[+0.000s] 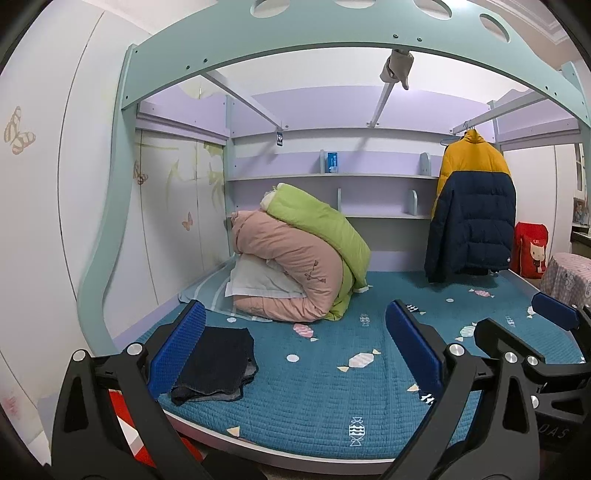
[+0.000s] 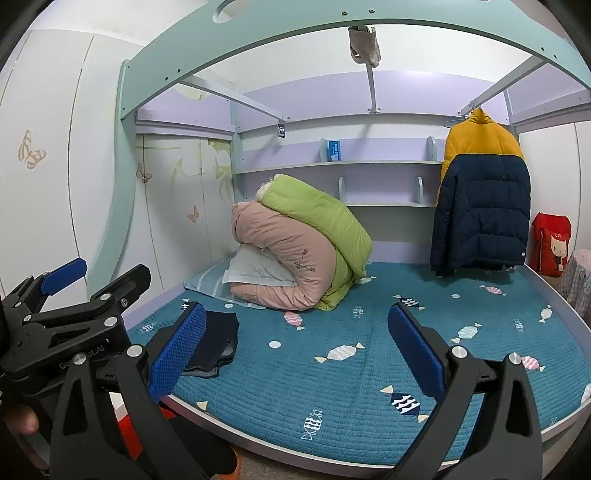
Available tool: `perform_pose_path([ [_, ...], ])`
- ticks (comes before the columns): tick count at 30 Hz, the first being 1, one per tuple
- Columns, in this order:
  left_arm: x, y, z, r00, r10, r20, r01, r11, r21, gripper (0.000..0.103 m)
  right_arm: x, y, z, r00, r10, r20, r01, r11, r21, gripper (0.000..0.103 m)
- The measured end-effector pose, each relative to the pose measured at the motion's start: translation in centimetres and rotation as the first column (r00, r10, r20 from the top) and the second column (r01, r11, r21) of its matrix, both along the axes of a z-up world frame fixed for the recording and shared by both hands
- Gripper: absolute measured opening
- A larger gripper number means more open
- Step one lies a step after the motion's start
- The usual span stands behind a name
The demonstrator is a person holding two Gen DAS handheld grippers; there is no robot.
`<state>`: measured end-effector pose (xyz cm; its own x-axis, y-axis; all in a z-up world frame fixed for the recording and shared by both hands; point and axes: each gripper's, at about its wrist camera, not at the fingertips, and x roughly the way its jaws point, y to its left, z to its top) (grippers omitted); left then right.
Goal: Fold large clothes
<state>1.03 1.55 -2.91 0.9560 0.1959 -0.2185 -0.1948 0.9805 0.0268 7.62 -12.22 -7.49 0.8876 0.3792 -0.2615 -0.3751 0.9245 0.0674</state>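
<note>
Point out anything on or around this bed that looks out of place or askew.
A grey cloth dangles from the upper bed frame. The puffer jacket hangs on a rail over the mattress. The green quilt leans tilted on the pink one. The dark folded garment sits near the bed's left edge.

A pale green bunk frame [image 2: 258, 29] arches over a bed with a teal candy-print mattress cover [image 2: 332, 384]. Behind it, 2 lilac shelves [image 2: 332, 162] line the wall; white wardrobe doors [image 1: 40, 192] carry butterfly decals.
</note>
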Motion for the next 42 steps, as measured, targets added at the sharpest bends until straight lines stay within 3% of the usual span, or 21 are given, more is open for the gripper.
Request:
perform_pose_path([
  [42,0.6,1.0,0.4,1.000,-0.021,0.003,0.021,1.000,0.001,0.098,-0.4,1.0,0.6,0.999,-0.035,-0.005,0.034,0.999,-0.017,0.095],
])
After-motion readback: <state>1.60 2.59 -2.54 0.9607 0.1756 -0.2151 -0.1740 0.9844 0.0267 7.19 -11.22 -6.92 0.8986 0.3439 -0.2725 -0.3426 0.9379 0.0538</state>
